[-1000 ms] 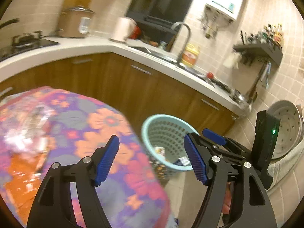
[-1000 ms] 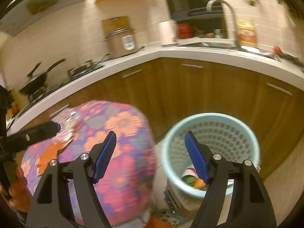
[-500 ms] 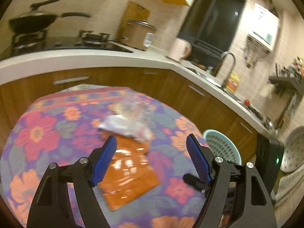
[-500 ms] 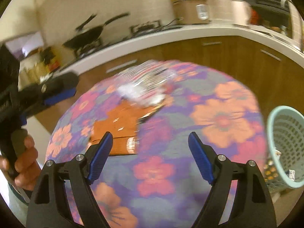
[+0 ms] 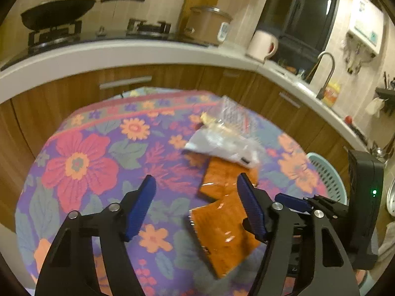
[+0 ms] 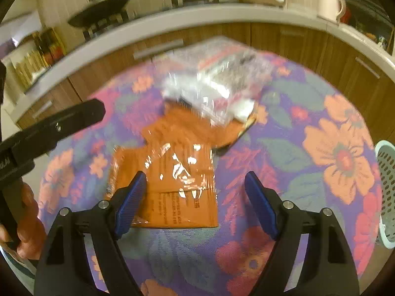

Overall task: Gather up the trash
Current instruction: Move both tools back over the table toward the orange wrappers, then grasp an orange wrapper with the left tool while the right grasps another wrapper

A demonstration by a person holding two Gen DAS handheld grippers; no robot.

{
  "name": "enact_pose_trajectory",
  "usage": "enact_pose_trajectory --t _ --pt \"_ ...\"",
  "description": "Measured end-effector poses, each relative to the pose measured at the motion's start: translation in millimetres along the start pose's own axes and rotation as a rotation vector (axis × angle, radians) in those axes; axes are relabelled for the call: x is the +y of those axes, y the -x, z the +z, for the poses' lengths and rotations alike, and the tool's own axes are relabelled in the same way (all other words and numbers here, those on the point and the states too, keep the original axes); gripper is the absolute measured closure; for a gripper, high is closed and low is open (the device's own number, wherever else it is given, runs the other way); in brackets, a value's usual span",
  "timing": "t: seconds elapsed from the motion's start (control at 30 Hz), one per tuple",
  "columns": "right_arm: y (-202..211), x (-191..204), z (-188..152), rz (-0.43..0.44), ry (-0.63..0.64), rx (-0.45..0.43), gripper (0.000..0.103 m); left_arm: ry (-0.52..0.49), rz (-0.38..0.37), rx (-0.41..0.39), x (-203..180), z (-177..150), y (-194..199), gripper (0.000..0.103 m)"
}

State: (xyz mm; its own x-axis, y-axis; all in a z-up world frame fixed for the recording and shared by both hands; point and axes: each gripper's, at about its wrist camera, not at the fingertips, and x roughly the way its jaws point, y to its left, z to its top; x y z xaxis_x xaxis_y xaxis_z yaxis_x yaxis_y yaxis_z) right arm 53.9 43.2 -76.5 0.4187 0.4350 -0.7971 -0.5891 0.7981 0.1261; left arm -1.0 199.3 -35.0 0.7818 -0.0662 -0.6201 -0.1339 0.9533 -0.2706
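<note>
An orange foil wrapper (image 5: 222, 231) (image 6: 172, 180) lies flat on the round table with the flowered cloth (image 5: 81, 162) (image 6: 308, 128). A second orange wrapper (image 5: 222, 177) (image 6: 197, 128) lies just behind it, partly under a clear plastic bag (image 5: 227, 135) (image 6: 217, 86). My left gripper (image 5: 197, 202) is open and empty, above the table just left of the wrappers. My right gripper (image 6: 195, 197) is open and empty, hovering over the near orange wrapper. The light blue trash basket (image 5: 325, 172) (image 6: 387, 187) stands on the floor beyond the table's right edge.
A curved counter (image 5: 148, 51) with wooden cabinets wraps behind the table, holding a stove with a pan (image 5: 59, 12), a rice cooker (image 5: 209, 24), a kettle (image 5: 261, 45) and a sink tap (image 5: 328, 74). The left gripper's body (image 6: 49, 128) shows at left in the right wrist view.
Both grippers swung from the basket side back over the table and came closer to the wrappers, which are now larger in both views. Both stay open.
</note>
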Motion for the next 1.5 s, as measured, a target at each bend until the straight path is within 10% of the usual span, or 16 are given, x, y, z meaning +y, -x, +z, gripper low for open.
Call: enact_pose_trajectory --t 0.3,0.63,0.9,1.0,1.03,1.2,1.37,1.5 --pt "-6 15 5 -0.026 0.053 0.002 0.028 -0.023 -0.009 0.116 0 14 -34 0.038" --pt "0 9 -1 0.035 0.043 -0.005 0.094 -0.009 -0.054 0.089 -3 14 -53 0.052" --pt "14 7 -8 0.117 0.068 -0.022 0.092 0.064 -0.105 0.087 14 14 -52 0.052" --pt "19 10 -16 0.142 0.079 -0.017 0.015 0.074 -0.094 0.074 17 14 -50 0.052" --pt "25 13 -17 0.108 0.102 -0.038 0.011 0.085 -0.089 0.063 20 14 -47 0.052" --pt "8 23 -13 0.129 0.048 0.049 0.011 0.108 -0.066 0.015 30 18 -34 0.052" --pt "-7 57 -14 -0.041 0.153 0.049 0.010 0.105 -0.053 -0.007 40 20 -20 0.052" --pt "0 69 -19 -0.056 0.228 0.016 0.046 0.085 -0.073 0.004 38 20 -20 0.052"
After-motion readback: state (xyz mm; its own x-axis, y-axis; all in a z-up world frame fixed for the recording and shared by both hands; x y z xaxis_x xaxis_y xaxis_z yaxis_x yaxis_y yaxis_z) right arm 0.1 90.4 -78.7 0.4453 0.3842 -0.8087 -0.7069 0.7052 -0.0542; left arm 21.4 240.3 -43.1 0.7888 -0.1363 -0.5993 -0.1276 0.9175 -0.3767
